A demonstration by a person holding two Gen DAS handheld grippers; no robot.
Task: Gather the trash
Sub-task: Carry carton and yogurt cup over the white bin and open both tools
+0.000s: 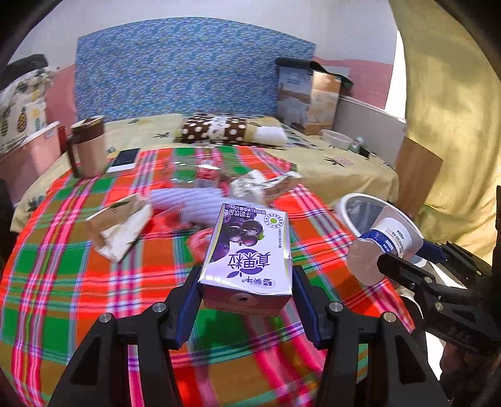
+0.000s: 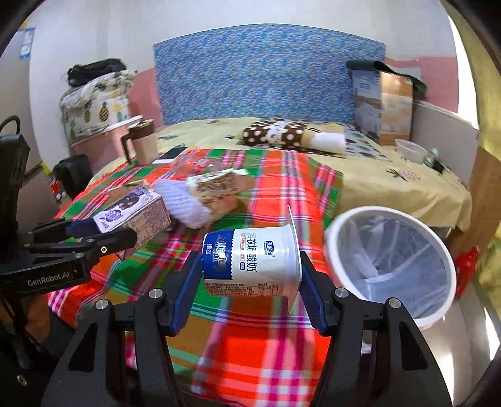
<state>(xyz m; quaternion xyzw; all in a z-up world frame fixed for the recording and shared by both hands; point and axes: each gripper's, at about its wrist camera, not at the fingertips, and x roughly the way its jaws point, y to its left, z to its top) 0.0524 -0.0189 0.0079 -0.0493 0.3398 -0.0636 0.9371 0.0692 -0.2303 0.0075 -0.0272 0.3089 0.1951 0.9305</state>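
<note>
The purple milk carton (image 1: 247, 253) is clamped in the left gripper (image 1: 245, 297), and the yogurt cup (image 2: 250, 263) in the right gripper (image 2: 247, 281), both lifted above the plaid cloth (image 2: 266, 344). The carrying step seems under way; next, each must reach over the white bin (image 2: 391, 263) at the right and open.

Beyond the jaws stood a bed (image 2: 391, 184) with a blue patterned headboard (image 2: 266, 72), pink-and-white wall (image 2: 94, 28) behind, bright window (image 1: 395, 72) rightward.
</note>
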